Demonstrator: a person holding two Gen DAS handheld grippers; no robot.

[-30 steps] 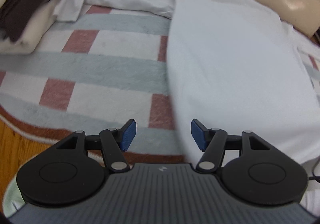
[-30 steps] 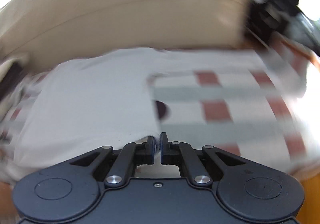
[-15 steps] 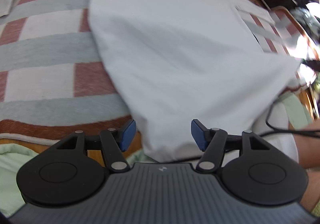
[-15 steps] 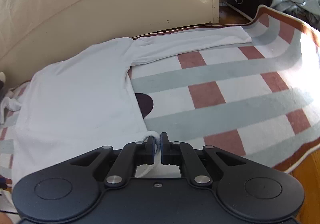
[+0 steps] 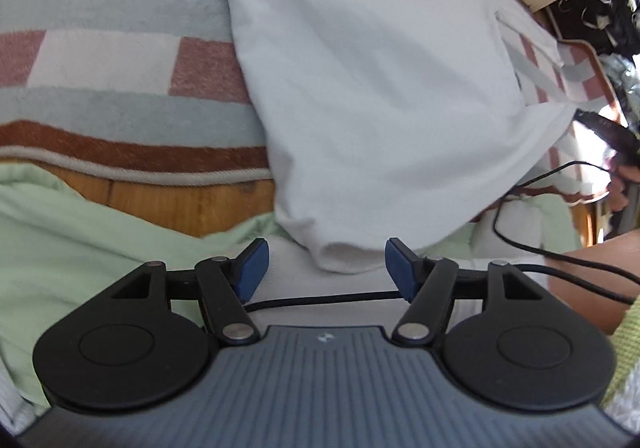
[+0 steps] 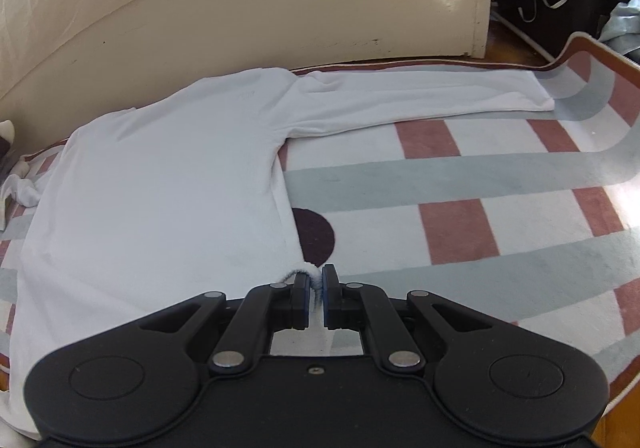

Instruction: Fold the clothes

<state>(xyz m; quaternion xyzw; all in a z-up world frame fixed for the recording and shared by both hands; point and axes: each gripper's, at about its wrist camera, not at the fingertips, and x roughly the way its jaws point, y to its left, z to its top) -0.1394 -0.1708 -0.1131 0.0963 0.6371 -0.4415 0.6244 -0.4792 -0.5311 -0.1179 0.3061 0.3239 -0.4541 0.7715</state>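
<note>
**White long-sleeved shirt spread on rug, one hem corner gripped**

A cream sofa (image 6: 240,8) is seen along the far side of the scene in the right wrist view. In front of it a checked rug (image 6: 460,184) in grey, white and dull red is laid on a wooden floor (image 5: 180,204); the rug border is seen running beside the floor strip in the left wrist view.

The white long-sleeved shirt (image 6: 160,184) is spread flat on the rug, with its upper edge close to the sofa base. One sleeve (image 6: 420,100) is extended straight out to the right across the rug. The other sleeve (image 6: 20,188) is bunched at the left edge of the view. A dark round patch (image 6: 316,236) on the rug is partly covered by the shirt's side edge.

In the left wrist view the shirt body (image 5: 380,88) is seen reaching past the rug border, its lower corner lying over pale green fabric (image 5: 80,240). A black cable (image 5: 540,248) is seen running past that corner.

The right claw (image 6: 316,288) is closed on the hem corner of the shirt; a fold of white cloth is pinched between its blue pads.

The left claw (image 5: 324,268) has its jaws apart and opening. The shirt's lower corner lies just beyond its pads (image 5: 252,268), and nothing is gripped.
</note>
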